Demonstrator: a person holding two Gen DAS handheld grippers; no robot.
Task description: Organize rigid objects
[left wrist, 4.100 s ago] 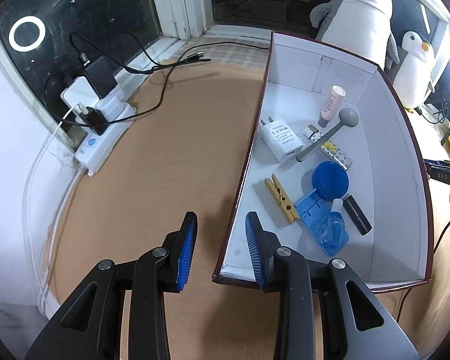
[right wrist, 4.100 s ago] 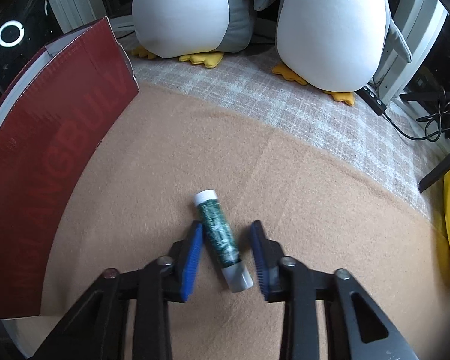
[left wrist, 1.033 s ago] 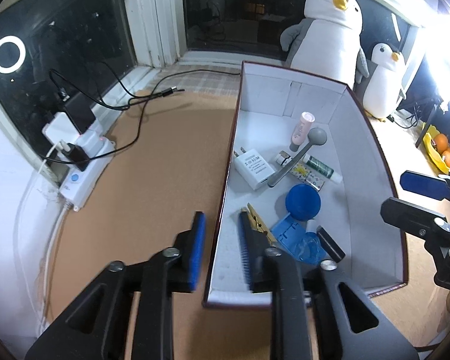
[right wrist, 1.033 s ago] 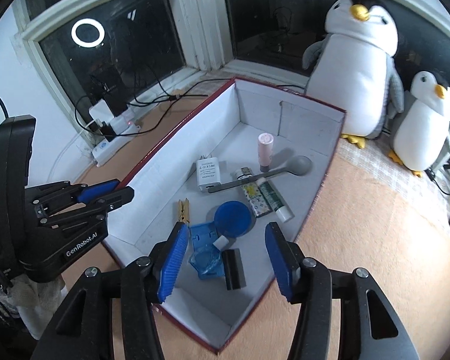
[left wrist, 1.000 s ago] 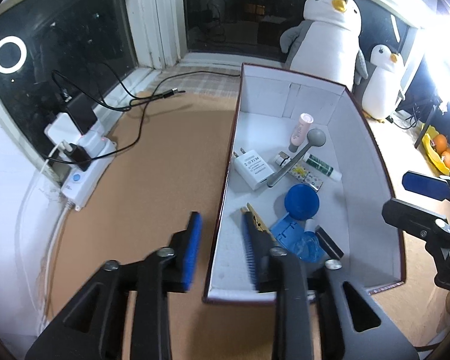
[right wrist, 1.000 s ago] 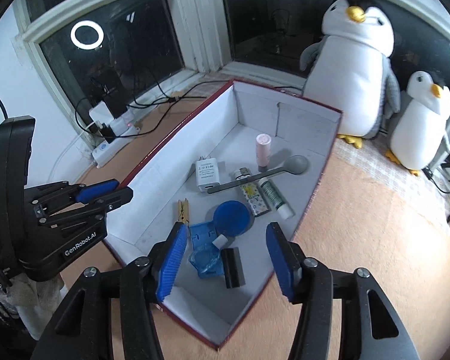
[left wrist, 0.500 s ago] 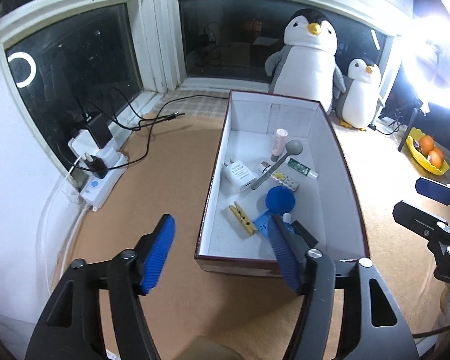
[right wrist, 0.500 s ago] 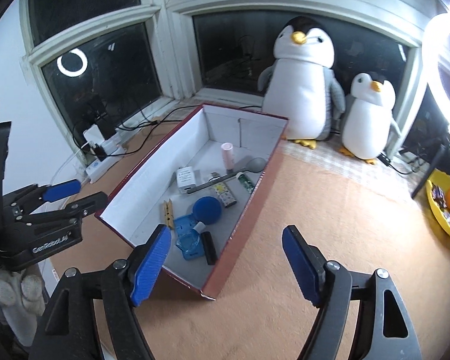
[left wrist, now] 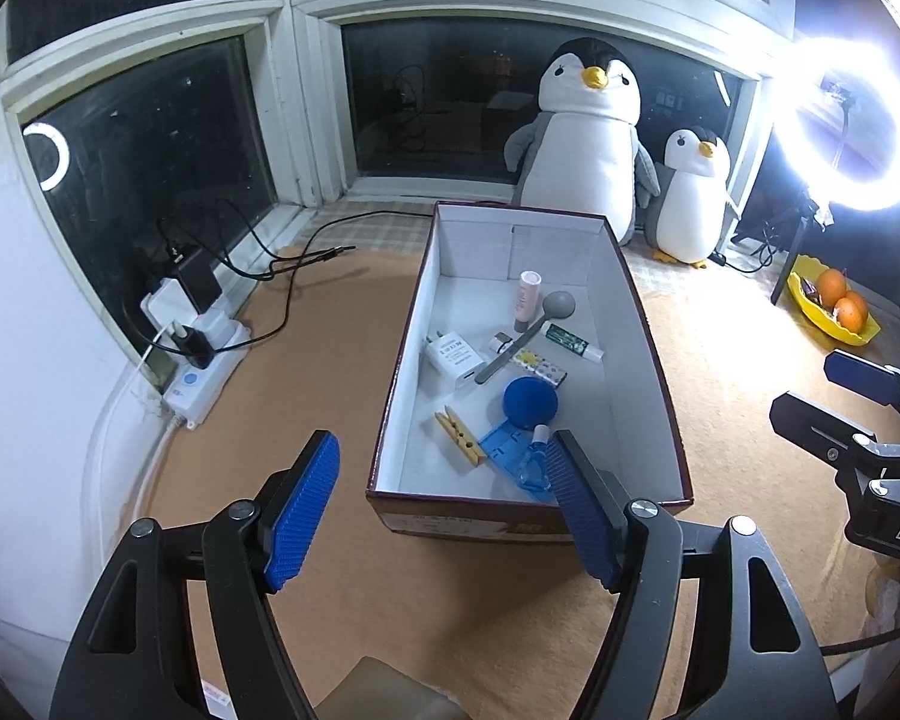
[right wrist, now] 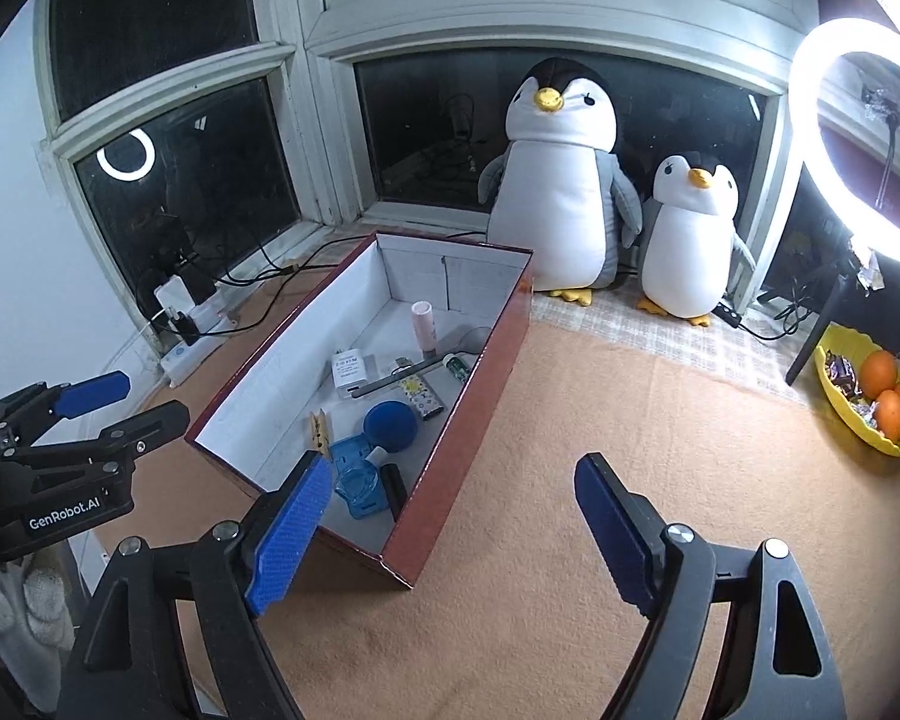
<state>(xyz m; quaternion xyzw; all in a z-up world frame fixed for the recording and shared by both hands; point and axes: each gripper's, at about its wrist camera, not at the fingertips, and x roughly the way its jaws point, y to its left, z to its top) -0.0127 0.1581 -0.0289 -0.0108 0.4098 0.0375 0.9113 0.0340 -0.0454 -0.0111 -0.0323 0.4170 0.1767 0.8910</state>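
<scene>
I hold my left gripper [left wrist: 444, 504] above the near end of the box [left wrist: 654, 354]. Its jaws are wide and opening more, with nothing held between them. My right gripper [right wrist: 450, 528] hangs over the blanket [right wrist: 600, 420], just off the box's near right corner. Its jaws are wide and opening too, and they hold nothing.

The box sits on the blanket, red outside and white inside. All the small things lie in it. A pink tube [left wrist: 527, 300] stands near the far end. A grey spoon [left wrist: 528, 333] lies slanted in the middle, beside a white plug [left wrist: 453, 358]. A green tube [left wrist: 572, 340] lies by the right wall. A spotted case [left wrist: 540, 365] lies just under the spoon. A blue lid [left wrist: 530, 402] rests nearer to me. A peg [left wrist: 459, 429] lies by the left wall. A blue tray [left wrist: 504, 447] and a little bottle [left wrist: 534, 462] sit at the near end. A black bar [right wrist: 395, 489] lies by them.

Two penguins [right wrist: 561, 180] stand past the box's far end.
</scene>
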